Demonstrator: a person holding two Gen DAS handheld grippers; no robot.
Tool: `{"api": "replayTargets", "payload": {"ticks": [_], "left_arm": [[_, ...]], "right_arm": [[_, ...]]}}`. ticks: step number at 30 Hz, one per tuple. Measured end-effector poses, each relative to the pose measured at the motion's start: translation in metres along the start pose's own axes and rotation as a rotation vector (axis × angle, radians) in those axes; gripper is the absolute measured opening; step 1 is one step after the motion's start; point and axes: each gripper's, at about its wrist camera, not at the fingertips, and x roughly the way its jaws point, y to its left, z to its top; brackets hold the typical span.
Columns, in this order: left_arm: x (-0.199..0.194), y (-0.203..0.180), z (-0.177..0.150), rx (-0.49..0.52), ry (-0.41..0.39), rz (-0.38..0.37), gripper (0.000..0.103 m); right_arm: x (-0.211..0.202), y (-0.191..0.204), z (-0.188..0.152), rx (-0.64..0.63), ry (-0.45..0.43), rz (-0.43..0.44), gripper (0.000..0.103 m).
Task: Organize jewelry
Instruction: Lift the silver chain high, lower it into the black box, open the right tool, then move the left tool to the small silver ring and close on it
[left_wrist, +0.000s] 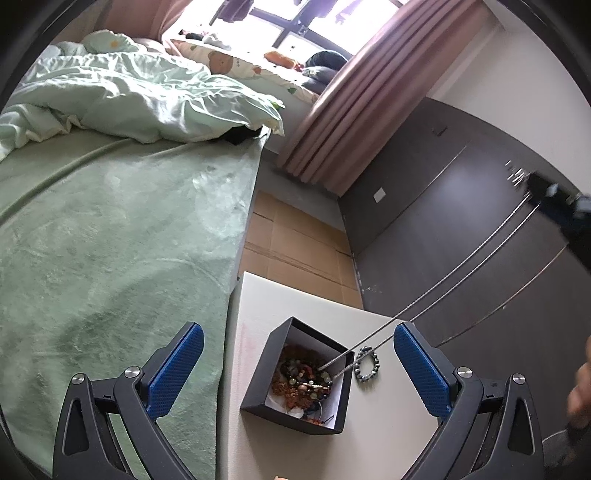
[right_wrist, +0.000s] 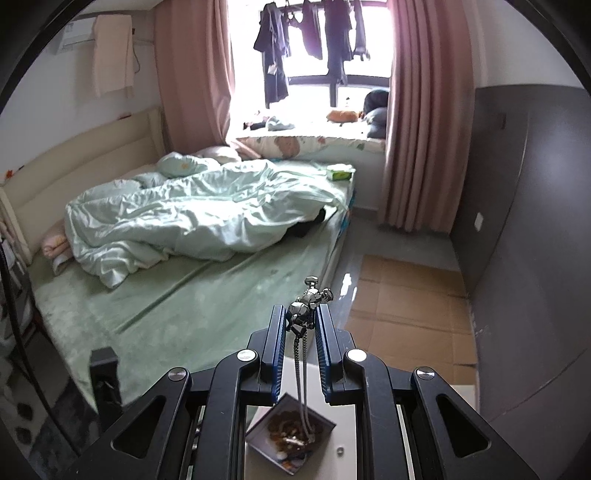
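Observation:
A black open box (left_wrist: 263, 373) stands on the white table (left_wrist: 388, 413), filled with a heap of beaded jewelry (left_wrist: 301, 380). Just right of the box lies a dark beaded bracelet (left_wrist: 375, 360). My left gripper (left_wrist: 298, 330) hangs open above and around the box, holding nothing. A silver chain (left_wrist: 443, 291) runs taut from the heap up to my blurred right gripper (left_wrist: 535, 186). In the right wrist view my right gripper (right_wrist: 301, 312) is shut on a silver figure pendant (right_wrist: 306, 304). Its chain (right_wrist: 301, 373) hangs down into the box (right_wrist: 258, 441).
A bed with a green blanket (left_wrist: 110, 240) and a crumpled duvet (left_wrist: 147, 99) borders the table's left side. Cardboard (left_wrist: 295, 243) covers the floor beyond it, with dark cabinet doors (left_wrist: 461, 240) to the right. A small ring (right_wrist: 340, 449) lies on the table. A hand (left_wrist: 580, 391) shows at the right edge.

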Motion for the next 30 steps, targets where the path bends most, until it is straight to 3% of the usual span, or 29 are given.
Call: {"api": "replayTargets", "payload": {"ticks": [10, 14, 20, 24, 30], "left_arm": [[0.005, -0.002, 0.0, 0.004, 0.018, 0.001, 0.103], [0.008, -0.007, -0.002, 0.02, 0.024, 0.002, 0.103], [0.014, -0.016, -0.006, 0.047, 0.032, 0.003, 0.103], [0.021, -0.031, -0.011, 0.093, 0.043, 0.012, 0.103], [0.031, -0.062, -0.024, 0.19, 0.056, 0.026, 0.103]], "right_arm": [[0.041, -0.002, -0.032, 0.049, 0.095, 0.085, 0.018], [0.047, -0.01, -0.046, 0.054, 0.116, 0.089, 0.044], [0.039, -0.045, -0.062, 0.12, 0.118, 0.071, 0.046], [0.031, -0.076, -0.079, 0.172, 0.11, 0.044, 0.056], [0.031, -0.115, -0.106, 0.249, 0.136, 0.033, 0.056]]}}
